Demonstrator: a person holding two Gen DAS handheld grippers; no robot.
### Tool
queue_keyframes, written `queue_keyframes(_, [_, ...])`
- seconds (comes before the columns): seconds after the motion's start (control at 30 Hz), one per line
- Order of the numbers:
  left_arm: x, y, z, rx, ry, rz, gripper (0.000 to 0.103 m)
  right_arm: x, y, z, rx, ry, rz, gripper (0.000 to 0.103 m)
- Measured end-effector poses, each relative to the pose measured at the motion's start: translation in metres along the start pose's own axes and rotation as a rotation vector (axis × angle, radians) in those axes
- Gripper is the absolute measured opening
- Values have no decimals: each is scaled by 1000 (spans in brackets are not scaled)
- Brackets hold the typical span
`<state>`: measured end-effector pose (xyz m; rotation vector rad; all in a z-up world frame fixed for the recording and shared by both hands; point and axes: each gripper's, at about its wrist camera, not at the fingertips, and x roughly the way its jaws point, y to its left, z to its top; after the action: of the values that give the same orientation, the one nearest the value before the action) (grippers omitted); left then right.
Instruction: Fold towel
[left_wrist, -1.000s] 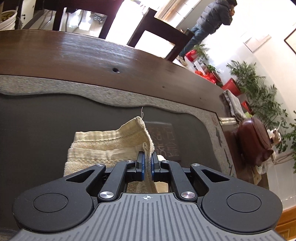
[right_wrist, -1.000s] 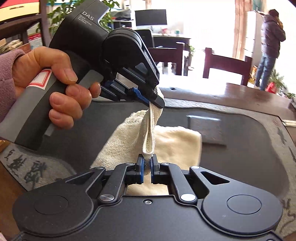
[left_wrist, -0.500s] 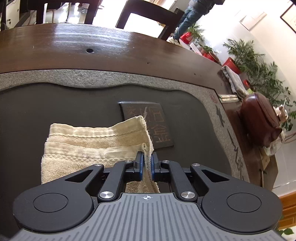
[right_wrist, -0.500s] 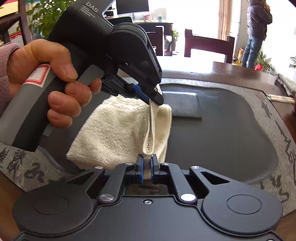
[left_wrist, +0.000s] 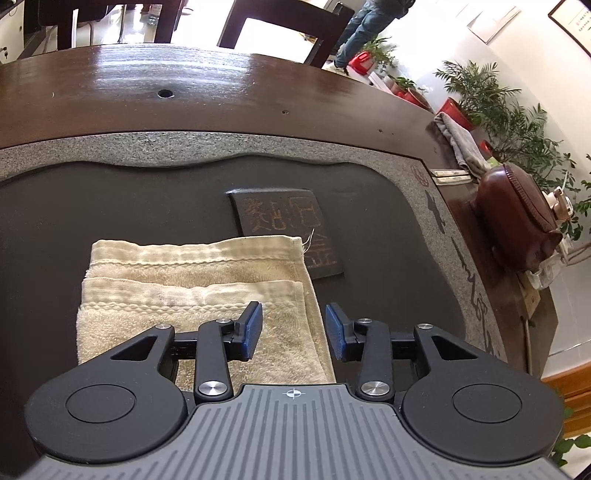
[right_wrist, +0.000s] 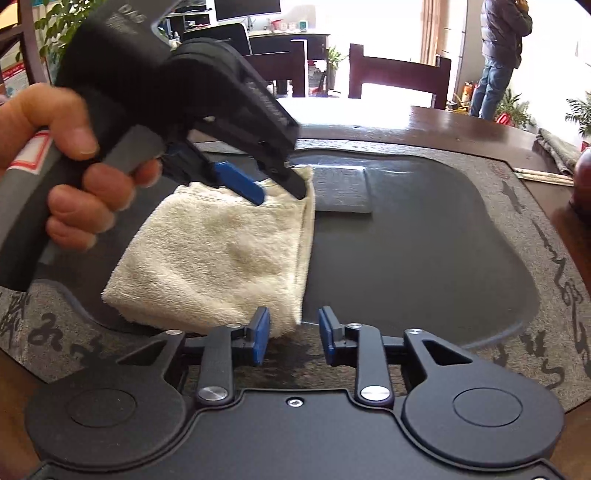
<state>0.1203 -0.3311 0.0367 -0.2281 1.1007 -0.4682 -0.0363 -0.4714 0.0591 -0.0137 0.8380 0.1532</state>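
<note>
Dark wood tabletop (left_wrist: 155, 92) fills the upper half of my left wrist view, and set into it is a wide grey stone tray (left_wrist: 122, 147) with a speckled rim and a darker sunken middle. Beyond the tabletop I see chairs, potted plants at the upper right, and a person (right_wrist: 502, 55) standing at the top right of my right wrist view. A brown clay teapot (left_wrist: 517, 221) sits at the right edge of the left view.

On the tray's dark floor the towel (left_wrist: 192, 288) lies folded, cream-coloured, its layers stacked with hemmed edges showing toward the top of the left view. Its upper right corner overlaps an inscribed stone tile (left_wrist: 280, 221) at the centre of the tray.

My left gripper (left_wrist: 293, 330) has its jaws opening, blue pads apart, the towel's right edge lying below and between them, not pinched. A hand (right_wrist: 70, 177) at the left of the right view carries that gripper. My right gripper (right_wrist: 293, 336) is also opening; the towel's near corner lies just beside its left pad, unpinched.
</note>
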Motion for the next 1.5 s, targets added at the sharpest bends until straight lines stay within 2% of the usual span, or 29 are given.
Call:
queue_keyframes(0.3, [-20, 12, -14, -3, 1, 39, 44, -5, -9, 3, 31, -21, -22, 49])
queue_keyframes(0.47, [-32, 19, -22, -10, -1, 62, 45, -7, -11, 3, 32, -24, -27, 51])
queue_keyframes(0.6, [-44, 22, -30, -1, -3, 97, 46, -10, -10, 3, 29, -26, -29, 58])
queue_keyframes(0.83, [-67, 26, -46, 10, -10, 152, 56, -13, -7, 7, 30, -30, -20, 70])
queue_keyframes(1.0, [-81, 30, -58, 17, -4, 208, 56, -18, -4, 12, 13, -39, -18, 82])
queue_keyframes(1.17, [-92, 39, -69, -12, 9, 242, 56, -18, -1, 15, -6, -26, -13, 85])
queue_keyframes(1.23, [-96, 41, -73, -16, 11, 258, 56, -18, 1, 16, -17, -27, -22, 90])
queue_keyframes(1.5, [-112, 46, -80, -19, -1, 294, 56, -21, 0, 20, -26, -53, -53, 98])
